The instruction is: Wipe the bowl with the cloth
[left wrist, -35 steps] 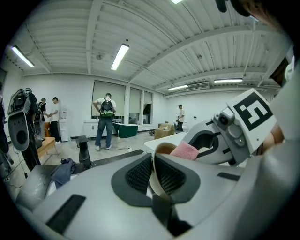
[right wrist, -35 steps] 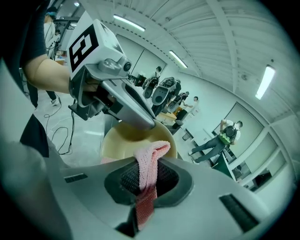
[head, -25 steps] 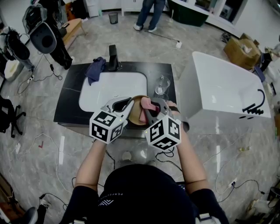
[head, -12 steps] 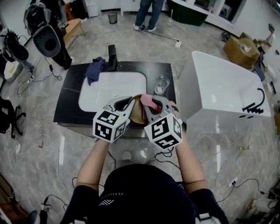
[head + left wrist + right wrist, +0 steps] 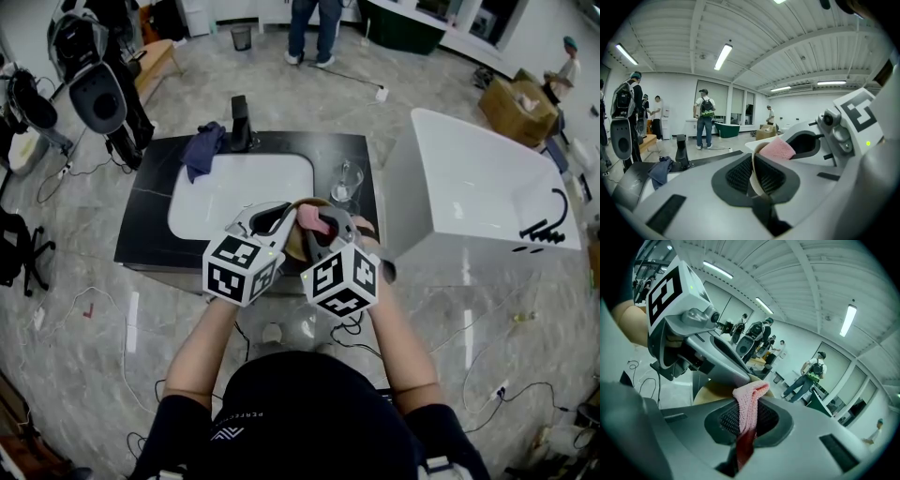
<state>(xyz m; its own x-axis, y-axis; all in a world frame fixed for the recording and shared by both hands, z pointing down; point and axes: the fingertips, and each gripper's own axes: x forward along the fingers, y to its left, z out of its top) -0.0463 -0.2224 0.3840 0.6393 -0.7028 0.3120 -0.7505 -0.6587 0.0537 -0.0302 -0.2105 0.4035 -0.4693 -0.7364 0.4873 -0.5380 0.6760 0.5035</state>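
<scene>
A tan bowl (image 5: pixel 298 240) is held in the air over the counter's front edge. My left gripper (image 5: pixel 281 225) is shut on its rim, which shows as a thin cream edge (image 5: pixel 753 174) between the jaws in the left gripper view. My right gripper (image 5: pixel 314 228) is shut on a pink cloth (image 5: pixel 313 220) and presses it against the bowl. In the right gripper view the cloth (image 5: pixel 746 416) stands up between the jaws, with the bowl (image 5: pixel 717 392) just behind it. The cloth (image 5: pixel 777 149) also peeks over the rim in the left gripper view.
A white sink basin (image 5: pixel 240 190) is set in a black counter (image 5: pixel 150 202), with a black tap (image 5: pixel 242 123) and a blue rag (image 5: pixel 203 147) at the back and a clear glass (image 5: pixel 346 182) to the right. A white tub (image 5: pixel 478 202) stands to the right. People stand farther off.
The pink cloth has shifted up and left across the bowl with my right gripper. Both grippers have drawn slightly closer together and away from me.
</scene>
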